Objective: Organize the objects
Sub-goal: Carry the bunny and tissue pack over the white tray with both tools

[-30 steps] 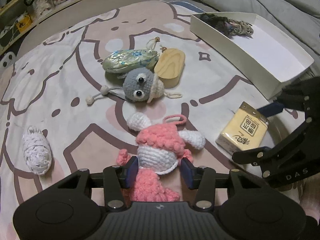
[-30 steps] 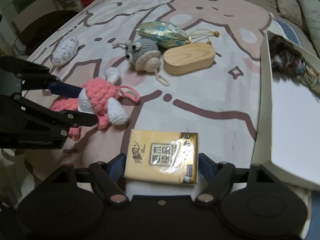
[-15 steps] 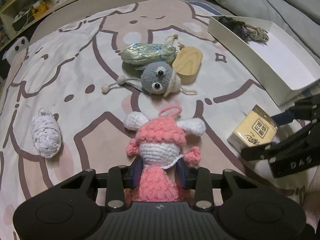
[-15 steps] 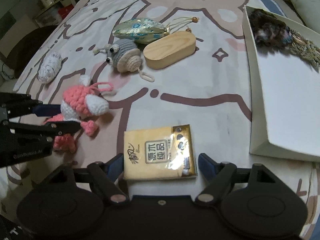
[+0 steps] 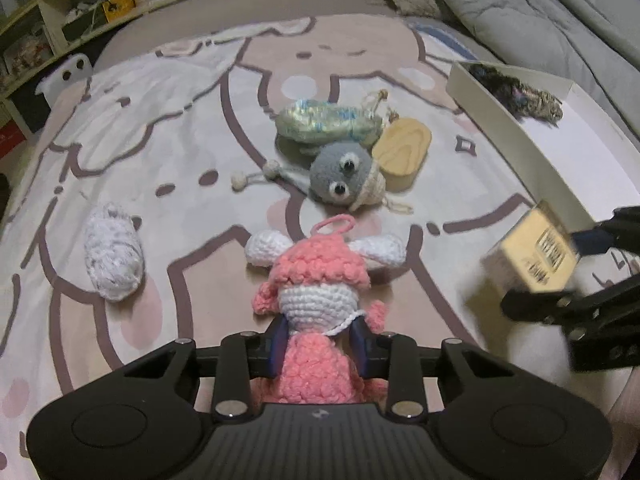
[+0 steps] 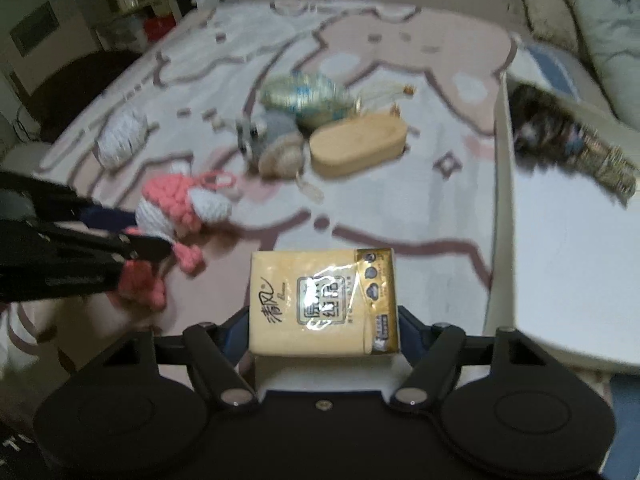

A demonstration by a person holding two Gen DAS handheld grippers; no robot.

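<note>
My left gripper (image 5: 319, 340) is shut on a pink and white crochet doll (image 5: 316, 280) and holds it above the printed blanket; the doll also shows in the right wrist view (image 6: 172, 212). My right gripper (image 6: 322, 322) is shut on a yellow tissue pack (image 6: 322, 300), lifted off the blanket; the pack shows at the right of the left wrist view (image 5: 534, 256). A white box (image 6: 568, 248) lies right of it, with a dark tasselled bundle (image 6: 560, 136) at its far end.
On the blanket lie a grey crochet snail (image 5: 344, 176), a wooden oval box (image 5: 404, 152), a shiny green pouch (image 5: 324, 124) and a white crochet ball (image 5: 114, 264). Shelves (image 5: 80, 12) run along the far edge. A grey quilt (image 5: 540, 12) is at the back right.
Both grippers have closed on their objects and lifted them: the left with the pink doll, the right with the tissue pack. The right view has shifted toward the white box.
</note>
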